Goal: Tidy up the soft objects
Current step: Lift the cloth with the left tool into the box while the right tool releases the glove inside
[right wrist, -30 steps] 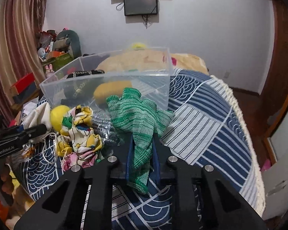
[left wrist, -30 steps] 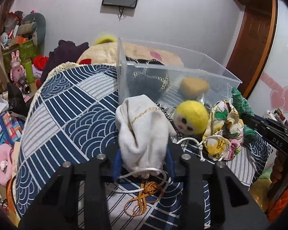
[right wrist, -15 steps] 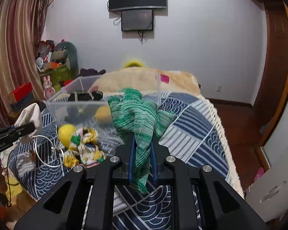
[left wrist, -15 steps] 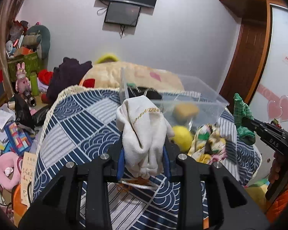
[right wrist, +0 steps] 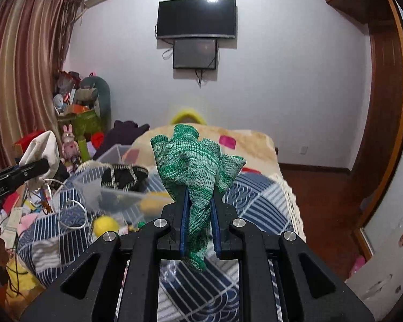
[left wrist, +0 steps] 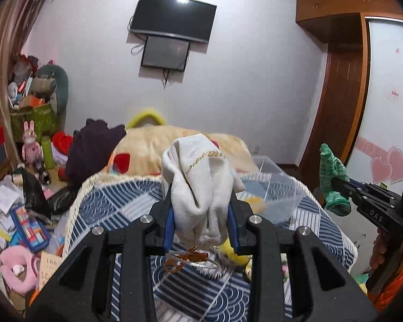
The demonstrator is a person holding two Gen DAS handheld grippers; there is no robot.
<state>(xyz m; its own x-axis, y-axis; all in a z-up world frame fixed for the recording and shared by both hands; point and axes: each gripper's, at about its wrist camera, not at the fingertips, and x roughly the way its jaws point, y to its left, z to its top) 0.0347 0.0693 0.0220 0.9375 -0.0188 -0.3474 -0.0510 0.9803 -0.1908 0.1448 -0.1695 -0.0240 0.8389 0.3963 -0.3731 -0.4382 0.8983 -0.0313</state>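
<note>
The left claw [left wrist: 201, 222] is clamped on a cream cloth pouch [left wrist: 201, 187] at the centre of the left wrist view, its blue-lined fingers [left wrist: 169, 224] pressing the bunched, soft fabric from both sides. A line of gold embroidery crosses the pouch's top, too small to read. The pouch hides much of the clear plastic bin [left wrist: 279, 187] behind it, which is blurred; a white cord and an orange string [left wrist: 190, 257] dangle below the pouch, over the blue-and-white patterned bedspread [left wrist: 115, 209]. A yellow plush ball [left wrist: 232, 252] shows only in part under the claw.

At centre of the right wrist view, the right claw [right wrist: 198, 222] is closed tight on a green knitted glove [right wrist: 196, 166], its ribbed, mottled knit standing up in stubby fingers while the cuff hangs beneath the pads. The same glove shows at the right edge of the left view [left wrist: 333, 182], gripped by the other tool. In the right view the bin [right wrist: 112, 190] sits at left centre on the bed, motion-blurred, with a black item trimmed in pale braid [right wrist: 123, 177] inside. The cream pouch [right wrist: 43, 150] appears at the left edge. The hand at lower left is cut off by the frame.
</note>
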